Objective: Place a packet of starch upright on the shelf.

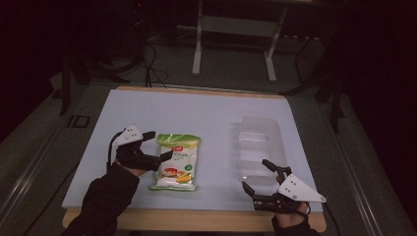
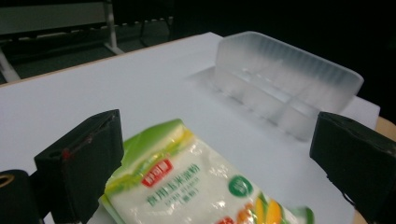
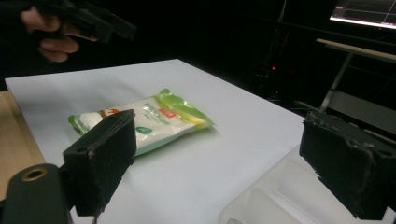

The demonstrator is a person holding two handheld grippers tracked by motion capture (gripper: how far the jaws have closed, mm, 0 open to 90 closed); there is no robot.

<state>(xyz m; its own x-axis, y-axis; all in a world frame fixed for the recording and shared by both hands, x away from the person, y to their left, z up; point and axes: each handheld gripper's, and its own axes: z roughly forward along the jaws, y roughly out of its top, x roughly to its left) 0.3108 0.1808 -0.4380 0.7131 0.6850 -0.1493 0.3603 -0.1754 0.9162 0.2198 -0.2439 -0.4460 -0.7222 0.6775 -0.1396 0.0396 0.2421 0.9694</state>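
The left hand-held gripper (image 1: 156, 146) hangs wide open over the snack bag (image 1: 176, 161) lying flat on the tabletop (image 1: 206, 113); I'd lower it squarely, then pinch the bag's edge. The right hand-held gripper (image 1: 256, 173), wide open too, waits by the clear tray (image 1: 259, 142)

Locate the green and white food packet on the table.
In the high view the food packet lies flat left of centre on the white table, beside the open left gripper, left of the clear tray.

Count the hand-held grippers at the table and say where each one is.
2. The left hand-held gripper is open beside the snack bag, at its left edge. The right hand-held gripper is open at the near end of the clear plastic tray.
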